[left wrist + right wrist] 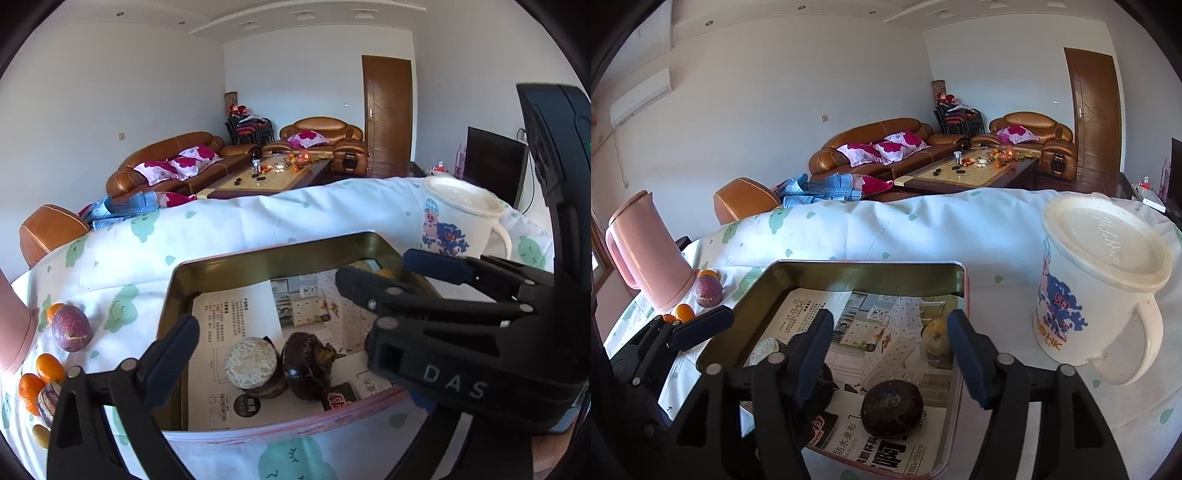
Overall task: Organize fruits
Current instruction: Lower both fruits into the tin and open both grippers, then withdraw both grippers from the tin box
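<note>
While hanging over the near edge of the tin (868, 267), right gripper (890, 354) spread open, blue pads clear of everything, nothing clamped. Just below and between its fingers, on the printed paper lining the tin, a dark round fruit (892, 408), close to the near edge and untouched. Farther in, toward the tin's far right corner, a pale yellow fruit (936, 336). Partly hidden behind the left-hand finger, a split dark fruit (823, 376), and past it, toward the tin's left wall, a white crumbly disc (764, 347).

Alongside on the left, left gripper (295, 350) opened wide over the same near edge, one finger by the tin's near left corner, the other mostly hidden behind the right gripper's body; holding nothing. Straight under it, the split dark fruit again, touching the white disc.

Outside the tin, toward the left edge of the table (849, 232): a purple passion fruit (707, 291) and small orange fruits (683, 312), bunched just beside the foot of a pink jug (646, 251). More orange fruits nearer the table's front left corner, seen from the left wrist.

Right of the tin, well apart from the fruit, a white lidded mug (1100, 280), upright, handle turned to the right.
</note>
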`<state>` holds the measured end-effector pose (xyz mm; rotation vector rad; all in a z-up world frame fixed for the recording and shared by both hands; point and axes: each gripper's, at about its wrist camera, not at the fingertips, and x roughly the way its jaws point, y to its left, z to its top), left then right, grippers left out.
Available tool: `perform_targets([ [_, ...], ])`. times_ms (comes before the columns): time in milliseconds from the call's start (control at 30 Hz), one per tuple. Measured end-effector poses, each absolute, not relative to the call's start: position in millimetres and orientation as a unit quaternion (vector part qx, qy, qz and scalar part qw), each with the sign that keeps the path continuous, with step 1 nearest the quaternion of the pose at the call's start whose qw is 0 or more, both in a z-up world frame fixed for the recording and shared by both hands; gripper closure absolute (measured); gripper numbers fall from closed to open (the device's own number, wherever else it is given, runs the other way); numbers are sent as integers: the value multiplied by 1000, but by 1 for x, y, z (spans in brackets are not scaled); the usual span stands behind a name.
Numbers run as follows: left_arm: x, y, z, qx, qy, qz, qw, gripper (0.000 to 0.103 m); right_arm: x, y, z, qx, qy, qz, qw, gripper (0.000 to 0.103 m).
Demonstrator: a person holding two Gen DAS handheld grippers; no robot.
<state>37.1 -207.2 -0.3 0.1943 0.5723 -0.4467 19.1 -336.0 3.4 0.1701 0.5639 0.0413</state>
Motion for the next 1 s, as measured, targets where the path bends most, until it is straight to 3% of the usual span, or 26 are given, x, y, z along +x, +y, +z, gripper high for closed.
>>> perform_targets([
  [400,15,-185,17,82,184,-170,965,0,-20,-337,32,48,141,-116,982,24],
  [500,17,-176,18,77,183,-156,967,0,-32,-332,34,37,97,-125,987,10],
  [1000,10,-142,16,23,189,-129,973,0,-47,-320,31,43,107,-151,982,10],
])
